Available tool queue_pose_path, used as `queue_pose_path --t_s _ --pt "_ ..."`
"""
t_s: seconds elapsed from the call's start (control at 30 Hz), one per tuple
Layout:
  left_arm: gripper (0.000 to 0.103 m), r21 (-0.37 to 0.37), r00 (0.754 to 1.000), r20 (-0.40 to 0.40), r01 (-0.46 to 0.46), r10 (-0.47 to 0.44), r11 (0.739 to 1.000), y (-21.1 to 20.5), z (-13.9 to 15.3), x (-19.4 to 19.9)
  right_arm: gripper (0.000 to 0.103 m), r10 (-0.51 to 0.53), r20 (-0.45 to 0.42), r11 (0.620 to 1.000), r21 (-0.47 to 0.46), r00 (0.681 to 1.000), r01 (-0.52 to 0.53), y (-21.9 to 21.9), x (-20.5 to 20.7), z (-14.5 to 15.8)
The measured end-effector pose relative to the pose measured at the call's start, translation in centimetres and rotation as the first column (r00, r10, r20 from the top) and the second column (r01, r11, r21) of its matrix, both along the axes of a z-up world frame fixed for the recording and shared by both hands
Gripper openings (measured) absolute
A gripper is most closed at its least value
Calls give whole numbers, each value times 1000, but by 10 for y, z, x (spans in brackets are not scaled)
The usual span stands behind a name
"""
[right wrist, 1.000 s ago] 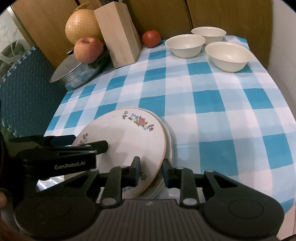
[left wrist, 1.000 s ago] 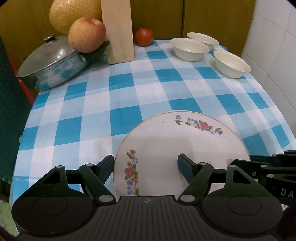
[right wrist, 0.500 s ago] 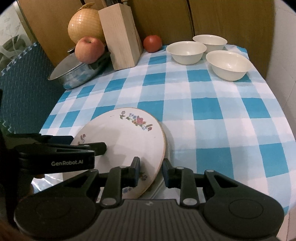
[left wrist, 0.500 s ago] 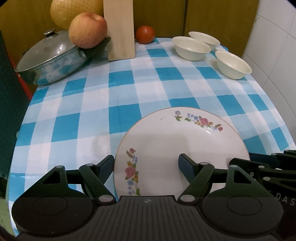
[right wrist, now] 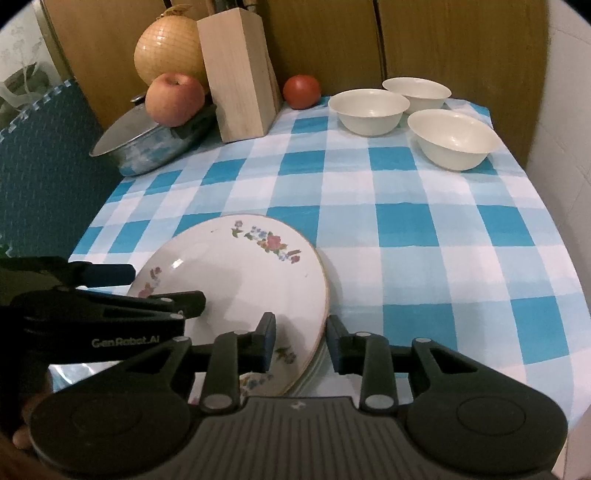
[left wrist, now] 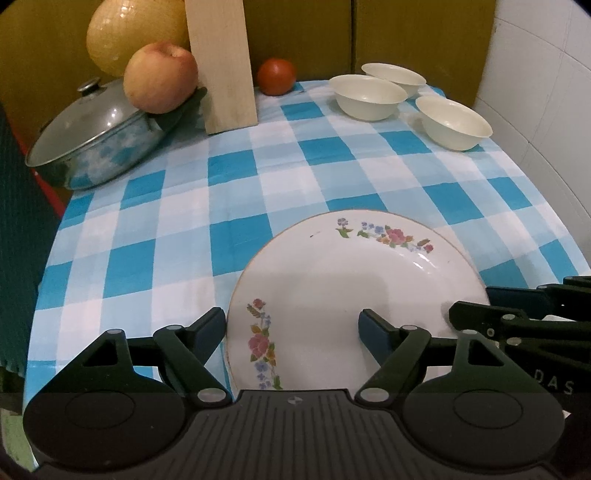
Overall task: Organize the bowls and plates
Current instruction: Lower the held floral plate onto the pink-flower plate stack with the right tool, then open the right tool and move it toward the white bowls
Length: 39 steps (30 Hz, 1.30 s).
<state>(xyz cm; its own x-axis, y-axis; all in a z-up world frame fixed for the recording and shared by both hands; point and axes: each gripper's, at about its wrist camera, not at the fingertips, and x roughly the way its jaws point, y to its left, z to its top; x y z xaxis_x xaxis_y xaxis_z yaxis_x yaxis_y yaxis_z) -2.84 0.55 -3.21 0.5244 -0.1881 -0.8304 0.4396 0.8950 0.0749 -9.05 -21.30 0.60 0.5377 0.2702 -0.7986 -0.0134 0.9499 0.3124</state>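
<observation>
A white plate with flower prints (left wrist: 343,280) lies at the near edge of the checked table, also in the right wrist view (right wrist: 240,280). It rests on top of other plates (right wrist: 314,373), whose rims show under its right side. My left gripper (left wrist: 291,328) is open, its jaws astride the plate's left rim. My right gripper (right wrist: 301,343) is open, its jaws astride the plate's right rim. Three cream bowls (left wrist: 364,96) (left wrist: 393,75) (left wrist: 452,122) stand apart at the far right.
A lidded steel pot (left wrist: 96,136) with an apple (left wrist: 159,81) on it sits far left. A wooden knife block (left wrist: 223,62), a netted yellow melon (left wrist: 133,33) and a tomato (left wrist: 276,75) stand at the back. A tiled wall (left wrist: 543,92) bounds the right.
Both grippers have drawn back and risen a little, so the top plate sits slightly farther away in each view. The plate now covers the stack more squarely. The jaws stay open.
</observation>
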Motion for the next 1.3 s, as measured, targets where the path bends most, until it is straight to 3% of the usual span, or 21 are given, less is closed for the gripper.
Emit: queue_pose_path --t_s 0.4,0.77,0.97,1.3 --pt "84 -2 1000 -1 1 -1 1000 -1 -1 0 28 7 55 999 -35 998 -5 2 -2 8" --pt "84 -28 1000 -7 1 -1 1000 -1 2 1 28 -10 91 1000 8 996 10 -4 -6 16" --pt "84 -69 1000 11 -12 13 998 1 14 4 29 -64 135 997 51 989 58 -22 -5 26" --pt "85 -119 1000 15 -16 18 993 -21 33 36 29 -173 107 985 46 979 168 -75 38 27"
